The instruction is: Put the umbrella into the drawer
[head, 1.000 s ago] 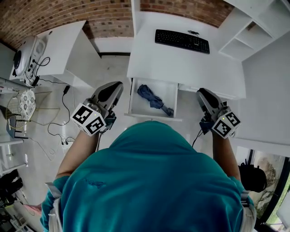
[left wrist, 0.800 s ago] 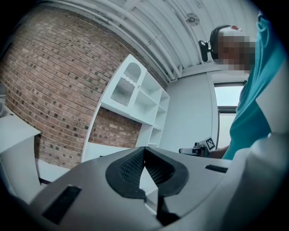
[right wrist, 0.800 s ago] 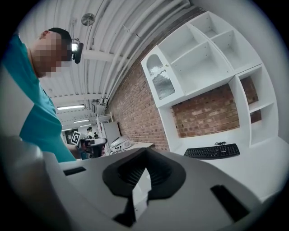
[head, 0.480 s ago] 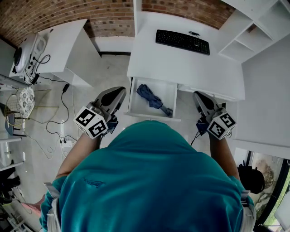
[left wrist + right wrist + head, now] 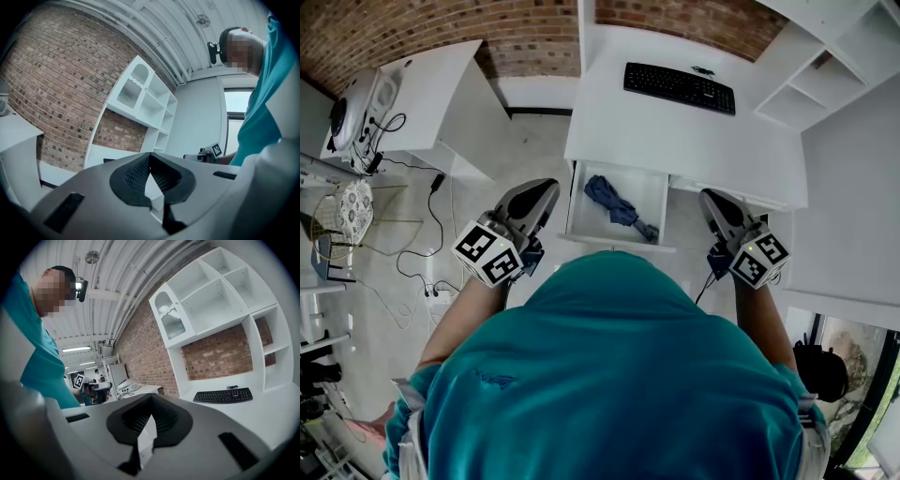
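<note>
Both claws are closed up with nothing in them. The left gripper and right gripper each show their ribbed pads meeting at the tip in their own views, and nothing is pinched between them. They're held roughly level, pointing toward the desk, one on each side of the open drawer.

Going outward from there, the left claw's tip sits just beside the drawer's left wall, while the right one is noticeably further off its right wall. The umbrella is lying inside the drawer, folded up and blue. Its long axis runs diagonally, with the fat bundled end at the back-left and the thin end reaching toward the front-right corner. So it lies ahead of both claws and inward from each, closer to the left one.

My read is that the umbrella part is basically done, so there's nothing left to grab. If the drawer gets pushed shut next, what matters is the front rim running crosswise between the claws, and the left hand has the shorter reach. The umbrella looks fully inside the walls, so I wouldn't expect it to snag.
</note>
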Tool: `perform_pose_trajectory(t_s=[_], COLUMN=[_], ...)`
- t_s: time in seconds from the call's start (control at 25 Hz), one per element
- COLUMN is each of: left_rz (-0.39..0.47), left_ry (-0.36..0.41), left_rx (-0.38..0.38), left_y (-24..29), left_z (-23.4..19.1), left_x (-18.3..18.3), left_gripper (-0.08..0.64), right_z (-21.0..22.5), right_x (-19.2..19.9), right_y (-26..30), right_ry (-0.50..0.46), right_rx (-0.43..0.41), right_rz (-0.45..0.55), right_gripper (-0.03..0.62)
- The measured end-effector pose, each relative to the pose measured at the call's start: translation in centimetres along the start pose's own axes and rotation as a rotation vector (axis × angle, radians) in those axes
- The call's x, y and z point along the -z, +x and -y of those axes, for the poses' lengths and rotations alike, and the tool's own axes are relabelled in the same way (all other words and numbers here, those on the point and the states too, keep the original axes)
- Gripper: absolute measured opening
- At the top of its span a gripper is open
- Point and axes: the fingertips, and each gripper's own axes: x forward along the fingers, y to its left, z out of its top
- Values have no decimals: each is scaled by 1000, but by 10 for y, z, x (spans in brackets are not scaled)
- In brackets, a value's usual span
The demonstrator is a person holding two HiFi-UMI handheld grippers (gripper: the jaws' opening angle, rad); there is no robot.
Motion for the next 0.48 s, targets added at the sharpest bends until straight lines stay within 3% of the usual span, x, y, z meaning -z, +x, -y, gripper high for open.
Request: perform_pose_trajectory(t_s=[0.48], left_rz=[7], left_ry=[-8], left_rx=[3], left_y=[1], left_z=[-1], left_x=[-1], left_gripper=[12], right_z=[-2], right_x=[1], right_y=[1], right_ry=[-3], right_rx=[-16], right_rz=[-9], right_gripper=[21])
